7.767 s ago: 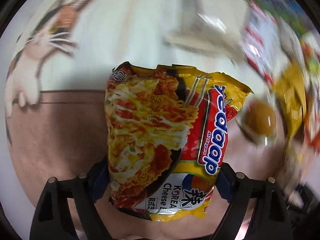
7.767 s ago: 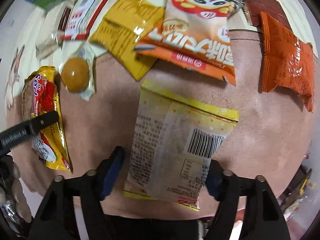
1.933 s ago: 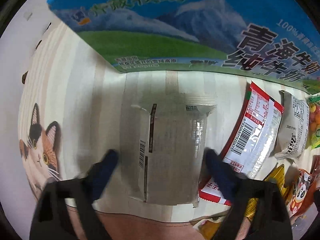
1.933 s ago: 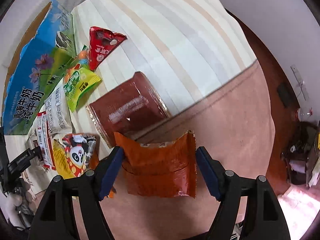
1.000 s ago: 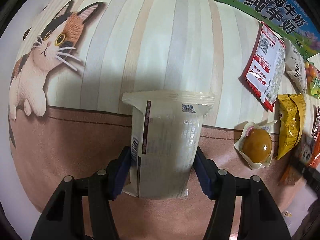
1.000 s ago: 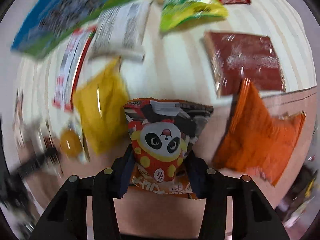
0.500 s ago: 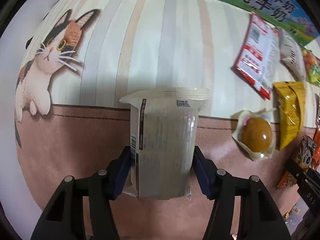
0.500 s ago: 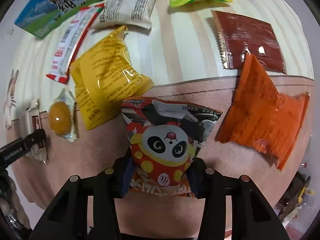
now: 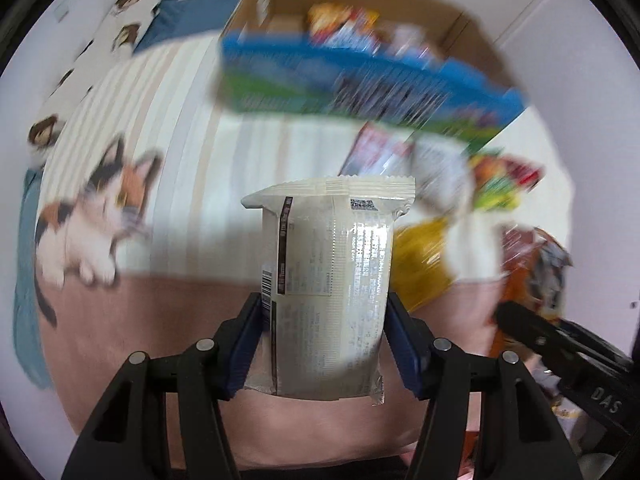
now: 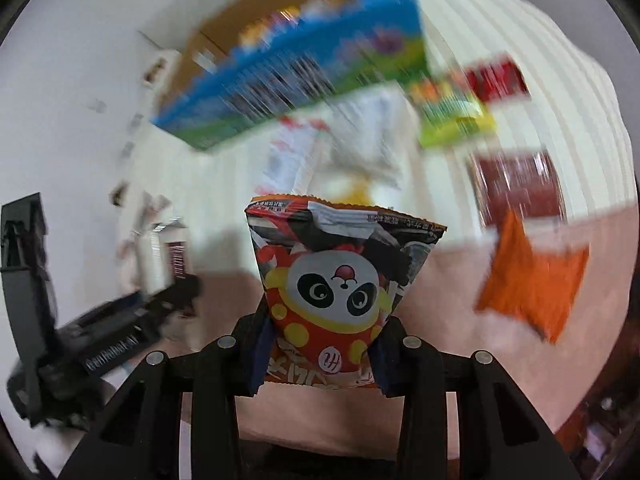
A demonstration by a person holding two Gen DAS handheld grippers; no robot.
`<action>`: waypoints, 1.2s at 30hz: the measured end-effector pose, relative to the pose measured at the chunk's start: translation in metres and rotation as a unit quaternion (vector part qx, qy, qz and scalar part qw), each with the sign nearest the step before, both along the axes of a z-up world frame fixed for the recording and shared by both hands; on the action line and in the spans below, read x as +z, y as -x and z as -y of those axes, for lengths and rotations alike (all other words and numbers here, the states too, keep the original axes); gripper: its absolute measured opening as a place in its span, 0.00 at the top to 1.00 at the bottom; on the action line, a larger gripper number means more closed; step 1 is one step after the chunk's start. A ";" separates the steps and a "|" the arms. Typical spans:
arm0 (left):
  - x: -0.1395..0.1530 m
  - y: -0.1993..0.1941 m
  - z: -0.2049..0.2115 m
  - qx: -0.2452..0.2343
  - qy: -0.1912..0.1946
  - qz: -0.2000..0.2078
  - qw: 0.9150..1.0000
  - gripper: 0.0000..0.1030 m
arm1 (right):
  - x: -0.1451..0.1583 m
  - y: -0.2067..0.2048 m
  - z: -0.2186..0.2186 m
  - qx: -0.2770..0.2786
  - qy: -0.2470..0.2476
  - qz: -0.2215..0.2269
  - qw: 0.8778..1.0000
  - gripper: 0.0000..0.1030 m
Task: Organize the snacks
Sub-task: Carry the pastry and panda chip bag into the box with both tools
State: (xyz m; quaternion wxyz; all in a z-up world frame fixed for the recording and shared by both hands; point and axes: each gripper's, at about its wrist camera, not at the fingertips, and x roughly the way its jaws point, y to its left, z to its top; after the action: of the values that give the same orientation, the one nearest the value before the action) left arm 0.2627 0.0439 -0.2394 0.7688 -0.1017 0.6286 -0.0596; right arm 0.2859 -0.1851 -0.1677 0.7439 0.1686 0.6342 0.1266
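Observation:
My left gripper (image 9: 325, 320) is shut on a white snack packet (image 9: 328, 280) and holds it upright above the bed. My right gripper (image 10: 322, 344) is shut on a panda snack bag (image 10: 334, 288) and holds it in the air. An open cardboard box (image 9: 360, 24) with a blue and green milk print stands at the back, with several snacks inside; it also shows in the right wrist view (image 10: 288, 64). The right gripper appears at the right edge of the left wrist view (image 9: 560, 344), and the left gripper at the left of the right wrist view (image 10: 112, 344).
Loose snacks lie on the striped blanket: a yellow bag (image 9: 420, 268), a green bag (image 10: 456, 124), a dark red packet (image 10: 520, 188), an orange bag (image 10: 528, 280), a red-white packet (image 9: 376, 152). A cat print (image 9: 92, 216) is at the left.
Both grippers have lifted and tilted up with their packets, so the cardboard box has come into view. The scene is motion-blurred.

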 end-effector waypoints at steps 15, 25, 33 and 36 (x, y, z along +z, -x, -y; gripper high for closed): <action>0.063 -0.239 -0.040 0.000 -0.033 0.026 0.999 0.44 | 0.067 -0.244 0.012 0.018 0.046 0.073 0.996 0.58; -0.018 -0.344 -0.047 -0.010 -0.072 -0.063 0.995 0.44 | 0.003 -0.368 0.011 0.034 0.112 0.010 0.993 0.58; -0.054 -0.376 -0.051 -0.017 -0.078 -0.116 0.990 0.43 | -0.038 -0.396 0.011 0.052 0.150 -0.029 0.987 0.57; -0.065 -0.382 -0.053 -0.011 -0.069 -0.132 0.989 0.28 | -0.048 -0.402 0.010 0.051 0.166 -0.043 0.984 0.16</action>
State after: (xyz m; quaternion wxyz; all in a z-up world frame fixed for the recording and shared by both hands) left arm 0.6448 0.0970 -0.3039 0.6833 -0.0487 0.7284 -0.0103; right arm 0.6878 -0.1953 -0.2154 0.7263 0.0152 0.6854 0.0502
